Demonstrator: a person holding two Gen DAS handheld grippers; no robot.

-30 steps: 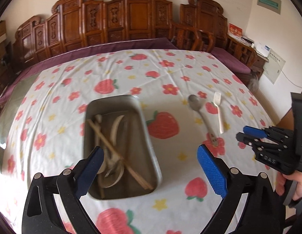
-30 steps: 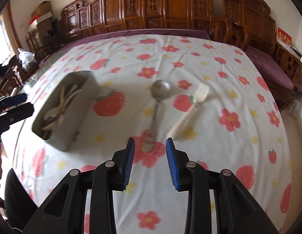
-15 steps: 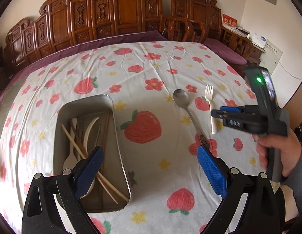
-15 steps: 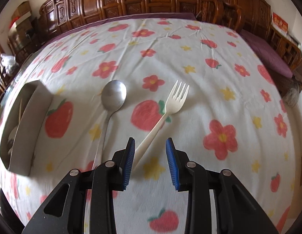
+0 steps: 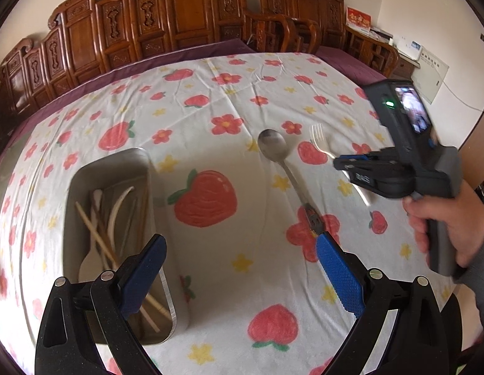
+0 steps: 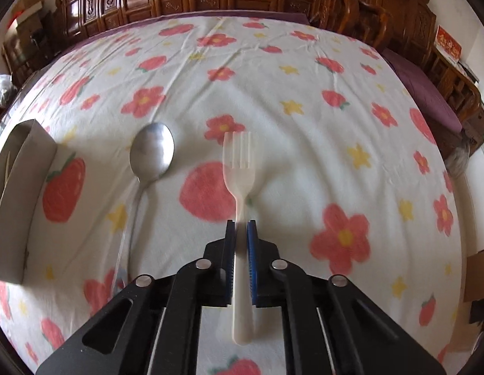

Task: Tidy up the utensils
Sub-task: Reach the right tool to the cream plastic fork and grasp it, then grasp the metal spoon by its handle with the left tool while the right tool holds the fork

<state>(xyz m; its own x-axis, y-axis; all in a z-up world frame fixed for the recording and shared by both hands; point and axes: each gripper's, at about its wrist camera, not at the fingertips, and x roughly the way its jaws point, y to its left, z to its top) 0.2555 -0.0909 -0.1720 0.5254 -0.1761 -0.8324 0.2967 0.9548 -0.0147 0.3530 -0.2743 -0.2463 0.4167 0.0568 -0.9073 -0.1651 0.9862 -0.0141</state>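
A white plastic fork (image 6: 239,159) lies along my right gripper (image 6: 241,228), whose jaws are closing with the fork's handle between the blue pads, which press on it. The handle end sticks back past the pads. Left of the fork a metal spoon (image 6: 152,153) rests on the flowered cloth. In the left wrist view the right gripper (image 5: 338,164) sits over the fork (image 5: 318,137), right of the spoon (image 5: 271,142). My left gripper (image 5: 239,240) stands open and holds nothing, its left finger over the metal tray (image 5: 154,193) that holds chopsticks and pale spoons (image 5: 98,234).
The tray's wall (image 6: 20,187) stands at the left edge of the right wrist view. A person's hand (image 5: 445,218) holds the right gripper's handle. Carved wooden chairs (image 5: 185,9) line the table's far side. A cardboard box (image 6: 479,275) sits off the table at right.
My right gripper came down over the fork and its jaws closed on the handle; the fork now points straight ahead instead of slanting. My left gripper shifted right along the tray.
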